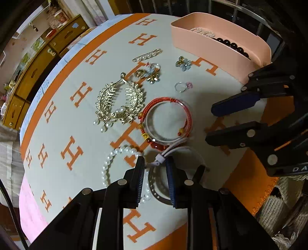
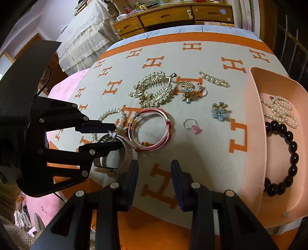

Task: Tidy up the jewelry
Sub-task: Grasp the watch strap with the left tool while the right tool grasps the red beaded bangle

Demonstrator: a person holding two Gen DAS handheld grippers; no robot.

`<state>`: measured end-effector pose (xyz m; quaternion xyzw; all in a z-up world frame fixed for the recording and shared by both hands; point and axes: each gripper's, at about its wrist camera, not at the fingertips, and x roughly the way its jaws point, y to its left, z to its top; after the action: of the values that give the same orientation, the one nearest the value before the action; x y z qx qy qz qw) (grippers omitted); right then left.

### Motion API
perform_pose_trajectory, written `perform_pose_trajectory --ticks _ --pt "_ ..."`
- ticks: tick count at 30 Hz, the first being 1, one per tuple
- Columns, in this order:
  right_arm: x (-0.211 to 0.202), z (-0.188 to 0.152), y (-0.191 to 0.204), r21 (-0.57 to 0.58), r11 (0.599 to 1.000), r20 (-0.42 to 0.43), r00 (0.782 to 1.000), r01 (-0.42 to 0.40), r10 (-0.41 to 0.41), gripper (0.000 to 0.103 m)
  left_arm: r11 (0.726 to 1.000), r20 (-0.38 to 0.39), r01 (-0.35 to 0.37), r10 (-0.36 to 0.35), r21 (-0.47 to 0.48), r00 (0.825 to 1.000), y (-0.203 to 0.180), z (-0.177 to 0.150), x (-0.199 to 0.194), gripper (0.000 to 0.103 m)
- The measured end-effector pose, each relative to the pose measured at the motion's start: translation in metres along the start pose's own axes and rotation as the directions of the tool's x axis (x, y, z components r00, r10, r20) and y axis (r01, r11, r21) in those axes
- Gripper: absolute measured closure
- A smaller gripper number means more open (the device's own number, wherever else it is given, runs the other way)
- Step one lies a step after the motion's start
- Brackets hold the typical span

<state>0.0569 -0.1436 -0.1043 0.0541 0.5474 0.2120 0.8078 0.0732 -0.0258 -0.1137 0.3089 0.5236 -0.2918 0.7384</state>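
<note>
Jewelry lies on a white cloth with orange H marks [image 1: 57,119]. My left gripper [image 1: 155,163] is open low over a watch [image 2: 115,161], its fingers either side of the strap end; the watch also shows in the left view [image 1: 159,184]. A red and silver bangle stack [image 1: 167,119] lies just beyond, a pearl bracelet [image 1: 109,163] to the left. My right gripper [image 2: 155,165] is open and empty above the cloth, also seen in the left view [image 1: 209,123]. A pink tray [image 2: 254,134] holds a black bead bracelet [image 2: 288,153] and pearls [image 2: 281,111].
Further back lie a gold hair comb [image 1: 119,100], a pearl hair clip [image 1: 148,54], gold charms [image 1: 148,73], a blue flower piece [image 1: 182,63] and a ring with a pink stone [image 1: 182,86]. A wooden drawer unit [image 2: 173,17] stands beyond the table.
</note>
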Motion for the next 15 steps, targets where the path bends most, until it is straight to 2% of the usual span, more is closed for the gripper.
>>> perform_pose_trajectory --ticks 4,8,12,15 --pt "0.000 0.004 -0.002 0.005 1.000 0.005 1.000 0.009 -0.009 0.068 0.999 0.021 0.003 -0.002 -0.050 1.000 0.000 -0.002 -0.004 0.088" --pt "0.002 0.014 -0.005 0.018 1.000 0.006 1.000 0.026 -0.026 0.068 0.986 0.067 0.024 -0.013 -0.165 0.998 0.009 -0.014 -0.018 0.094" --pt "0.005 0.025 -0.008 0.031 0.999 -0.003 1.000 0.008 -0.008 0.068 0.959 0.132 0.063 -0.028 -0.275 0.991 0.014 -0.035 -0.037 0.095" --pt "0.008 0.034 -0.009 0.052 0.999 -0.011 1.000 -0.003 0.003 0.068 0.939 0.149 0.092 -0.044 -0.332 0.988 0.017 -0.048 -0.041 0.095"
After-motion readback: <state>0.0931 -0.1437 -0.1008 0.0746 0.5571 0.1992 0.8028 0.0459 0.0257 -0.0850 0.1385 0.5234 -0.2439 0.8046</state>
